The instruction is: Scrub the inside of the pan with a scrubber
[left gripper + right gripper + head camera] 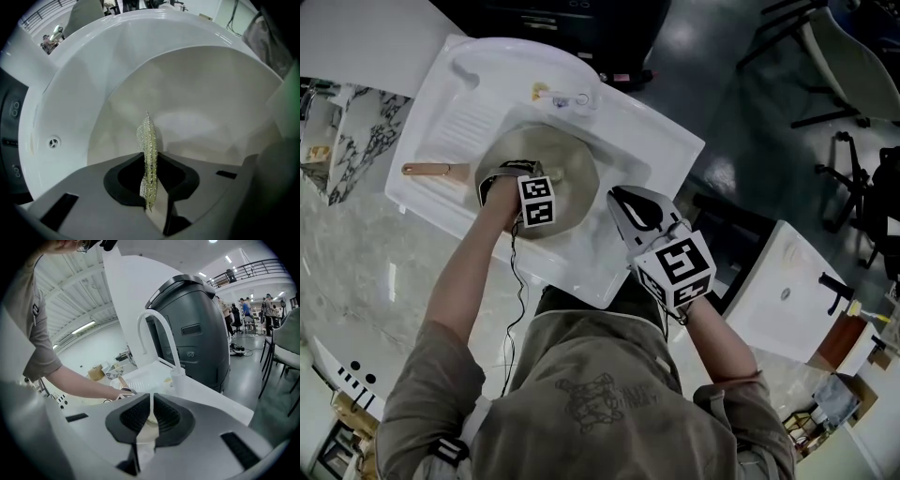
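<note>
Pan (574, 161) lies in the white sink (652, 141), its wooden handle (427, 170) pointing left in the head view. Inside it, the left gripper (508, 180) clamps 1 thin mesh scrubber (148, 154), which stands on edge. The right gripper (630, 211), jaws pressed together on nothing, hovers at the sink's near rim.

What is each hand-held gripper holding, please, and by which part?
The left hand-held gripper pinches the mesh scrubber by its lower edge; the right hand-held gripper holds nothing.

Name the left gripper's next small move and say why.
Probably sweep the scrubber across the inside of the pan: the left gripper is shut on it there, in the sink, while the right gripper hangs shut and empty.
</note>
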Demonstrator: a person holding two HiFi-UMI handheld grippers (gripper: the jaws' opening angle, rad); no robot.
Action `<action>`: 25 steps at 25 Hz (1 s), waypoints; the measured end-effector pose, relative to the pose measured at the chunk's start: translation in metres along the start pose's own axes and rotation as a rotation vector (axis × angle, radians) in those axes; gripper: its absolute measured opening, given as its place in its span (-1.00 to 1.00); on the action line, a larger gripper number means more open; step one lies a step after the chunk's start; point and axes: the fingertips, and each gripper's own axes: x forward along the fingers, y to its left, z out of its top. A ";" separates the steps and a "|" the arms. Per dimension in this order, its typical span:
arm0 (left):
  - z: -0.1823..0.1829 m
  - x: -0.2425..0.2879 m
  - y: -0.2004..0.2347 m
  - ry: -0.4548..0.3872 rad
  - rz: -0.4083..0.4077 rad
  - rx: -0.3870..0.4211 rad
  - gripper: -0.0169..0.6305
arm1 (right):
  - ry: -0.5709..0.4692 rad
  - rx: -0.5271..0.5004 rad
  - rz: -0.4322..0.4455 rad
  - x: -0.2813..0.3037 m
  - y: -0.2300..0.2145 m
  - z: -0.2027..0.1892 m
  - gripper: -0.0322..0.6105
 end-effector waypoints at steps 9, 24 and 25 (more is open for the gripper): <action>0.018 -0.042 -0.052 -0.106 -0.312 0.138 -0.72 | 0.015 0.006 -0.004 -0.003 0.006 -0.011 -0.78; 0.008 -0.120 -0.114 -0.146 -0.764 0.262 -0.72 | 0.005 0.009 -0.050 -0.007 -0.013 -0.006 -0.78; 0.006 -0.128 -0.113 -0.152 -0.782 0.273 -0.72 | 0.009 0.009 -0.049 -0.007 -0.012 -0.008 -0.78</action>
